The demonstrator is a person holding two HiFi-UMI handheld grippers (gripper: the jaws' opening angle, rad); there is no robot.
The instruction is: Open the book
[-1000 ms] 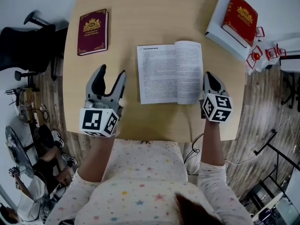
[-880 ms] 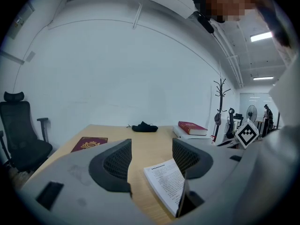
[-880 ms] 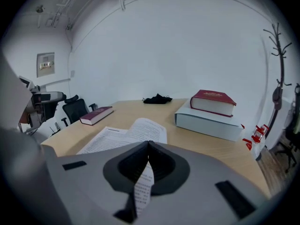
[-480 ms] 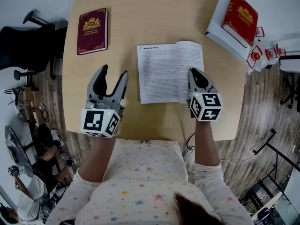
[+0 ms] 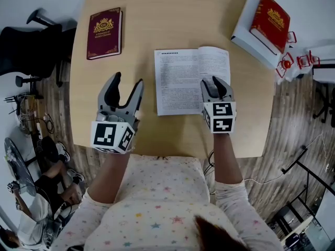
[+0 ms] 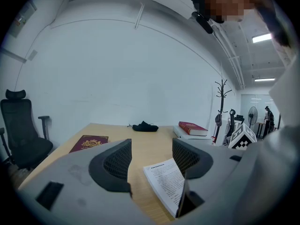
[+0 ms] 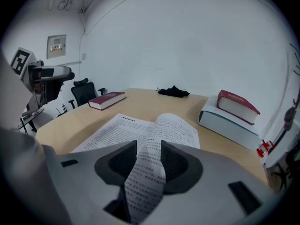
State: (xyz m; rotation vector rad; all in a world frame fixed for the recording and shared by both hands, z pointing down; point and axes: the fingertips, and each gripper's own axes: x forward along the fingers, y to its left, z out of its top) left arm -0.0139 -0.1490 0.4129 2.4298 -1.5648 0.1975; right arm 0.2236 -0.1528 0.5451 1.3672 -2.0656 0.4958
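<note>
**Head view, with both gripper views.** The open book (image 5: 191, 80) lay flat on the table (image 5: 172, 14), text upward, directly ahead of the person. The right gripper (image 5: 213, 82) stood over the book's right-hand side. Its jaws were closed to a narrow slot on a single page (image 7: 146, 172), which rose curling between the pads. Over the preceding second this gripper had travelled inward from just off the book's right edge to a position partway toward the spine, taking the leaf's outer edge with it. The left gripper (image 5: 127, 80) hung just left of the book, jaws wide apart and holding nothing, essentially where it had been. A closed maroon book (image 5: 103, 34) lay left of the open book and farther from the person. To the right of the open book and farther away, a red book (image 5: 269, 15) rested on a white box (image 5: 245, 34).

**Interpretation:** the book was already open, so the task's aim appeared met. The inward shift suggested a page turn under way. The thin leaf, gripped near its edge, could crease or tear if drawn too quickly.
</note>
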